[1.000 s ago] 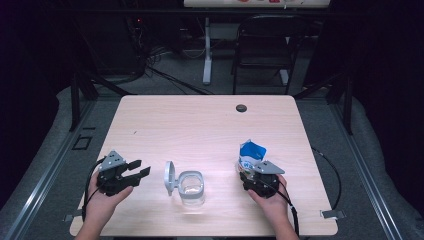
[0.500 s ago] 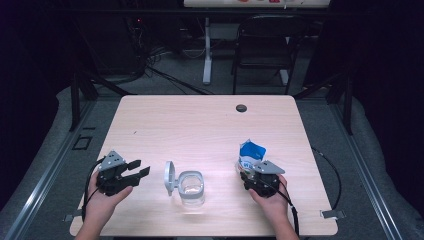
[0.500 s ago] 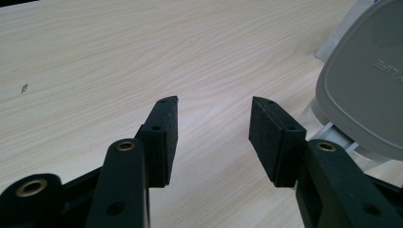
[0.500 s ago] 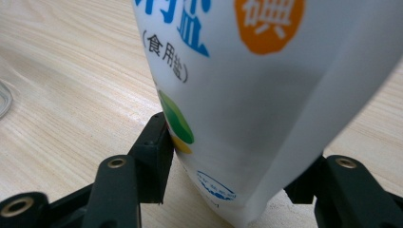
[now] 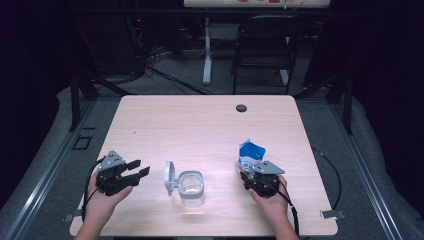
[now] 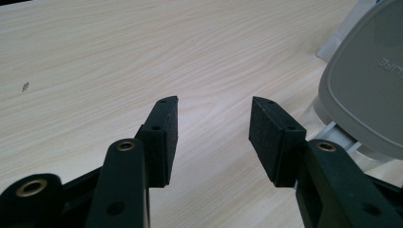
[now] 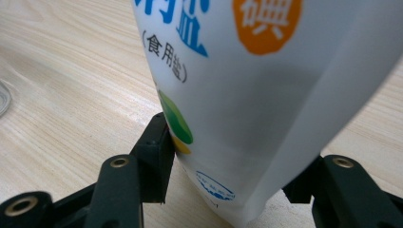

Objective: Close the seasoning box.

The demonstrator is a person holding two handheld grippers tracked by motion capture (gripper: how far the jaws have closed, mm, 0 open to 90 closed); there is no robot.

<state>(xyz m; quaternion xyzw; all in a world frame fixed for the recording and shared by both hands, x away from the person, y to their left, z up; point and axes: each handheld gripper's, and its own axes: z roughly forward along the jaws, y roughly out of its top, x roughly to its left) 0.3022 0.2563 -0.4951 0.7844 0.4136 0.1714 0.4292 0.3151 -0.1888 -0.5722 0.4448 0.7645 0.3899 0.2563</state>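
A white and blue salt bag (image 5: 251,151) stands upright on the table at the right. My right gripper (image 5: 249,169) sits at its base with the bag between the jaws. These have just been closing. In the right gripper view the left pad (image 7: 164,142) presses the bag (image 7: 266,95) and the other pad is hidden behind it. A clear plastic jar (image 5: 191,188) stands at the front middle, its grey hinged lid (image 5: 170,177) tipped open to the left. My left gripper (image 5: 139,168) rests left of the jar, open and empty (image 6: 214,128), with the lid (image 6: 366,95) just to its right.
The light wooden table (image 5: 200,120) has a small black grommet (image 5: 241,108) near its far edge. A dark chair (image 5: 265,50) and cables stand on the floor beyond the table.
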